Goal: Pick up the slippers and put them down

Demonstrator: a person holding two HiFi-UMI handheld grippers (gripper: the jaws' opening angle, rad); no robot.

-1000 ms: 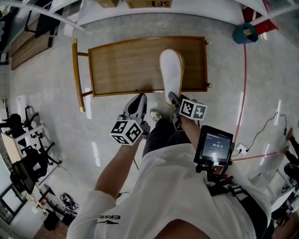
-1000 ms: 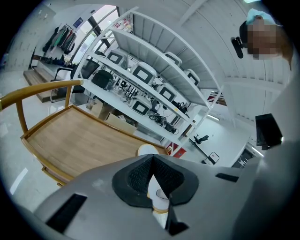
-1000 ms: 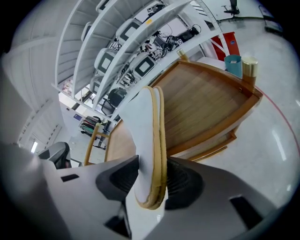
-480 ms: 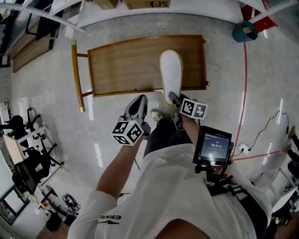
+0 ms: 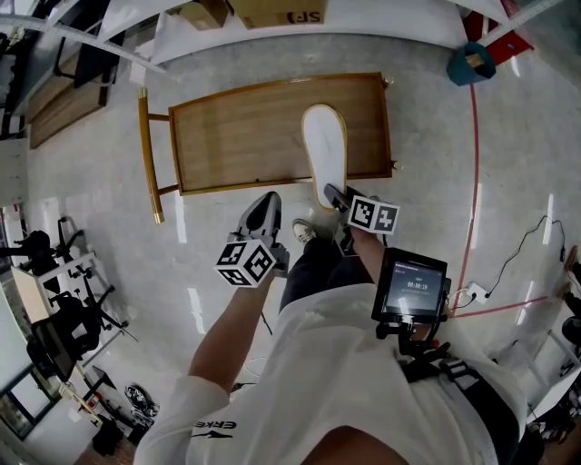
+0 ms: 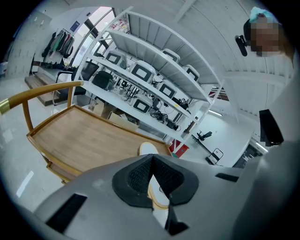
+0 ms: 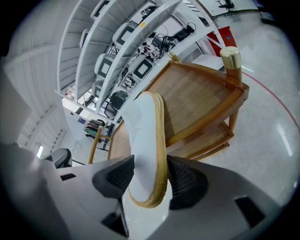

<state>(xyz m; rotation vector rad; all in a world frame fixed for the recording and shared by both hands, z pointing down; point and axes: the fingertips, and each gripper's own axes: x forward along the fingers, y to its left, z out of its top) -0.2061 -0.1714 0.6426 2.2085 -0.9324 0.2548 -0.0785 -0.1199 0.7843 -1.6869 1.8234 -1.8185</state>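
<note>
A white slipper point(image 5: 325, 150) with a tan rim lies sole up on the right part of the wooden trolley table point(image 5: 236, 136), its heel over the near edge. My right gripper point(image 5: 334, 195) is at that heel. In the right gripper view the slipper point(image 7: 145, 136) stands between the pads of the right gripper point(image 7: 150, 180); the jaws are opening and the pads are barely clear of it. My left gripper point(image 5: 266, 207) hovers just short of the table's near edge, shut and empty. In the left gripper view the left gripper point(image 6: 151, 157) has its pads meeting, with the slipper point(image 6: 149, 149) beyond.
The table point(image 7: 197, 93) has a raised rim, brass-capped posts and a lower shelf. A blue bin point(image 5: 472, 64) and a red floor line point(image 5: 474, 182) lie to the right. Cardboard boxes point(image 5: 272, 11) and shelving stand behind. The person's shoe point(image 5: 304, 229) is below the grippers.
The table and slipper have slid slightly left and down in the head view as the camera shifted. Both grippers stay where they were, the right one still at the heel.
</note>
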